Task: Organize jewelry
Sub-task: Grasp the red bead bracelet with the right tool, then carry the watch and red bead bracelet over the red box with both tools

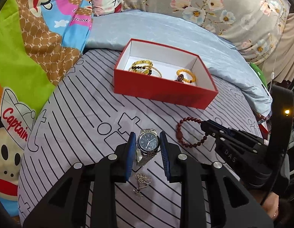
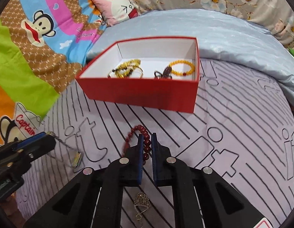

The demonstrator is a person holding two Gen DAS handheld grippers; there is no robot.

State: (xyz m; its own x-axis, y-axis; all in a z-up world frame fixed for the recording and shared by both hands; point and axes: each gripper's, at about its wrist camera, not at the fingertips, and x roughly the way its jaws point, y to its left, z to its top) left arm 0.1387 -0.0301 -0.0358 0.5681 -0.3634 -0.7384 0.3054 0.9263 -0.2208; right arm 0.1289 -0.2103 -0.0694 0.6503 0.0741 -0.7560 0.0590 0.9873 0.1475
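Two grippers at work beside the red box (image 1: 162, 92).
Left gripper (image 1: 148, 142) stood spread around the watch (image 1: 147, 144); right gripper (image 2: 147, 144) pinched the red bead bracelet (image 2: 146, 142).

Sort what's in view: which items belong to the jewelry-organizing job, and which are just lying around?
Job: red box, yellow bead bracelets inside it, wristwatch, dark red bead bracelet, metal brooch.

Lying about: cartoon blanket, pink pillow, floral quilt.
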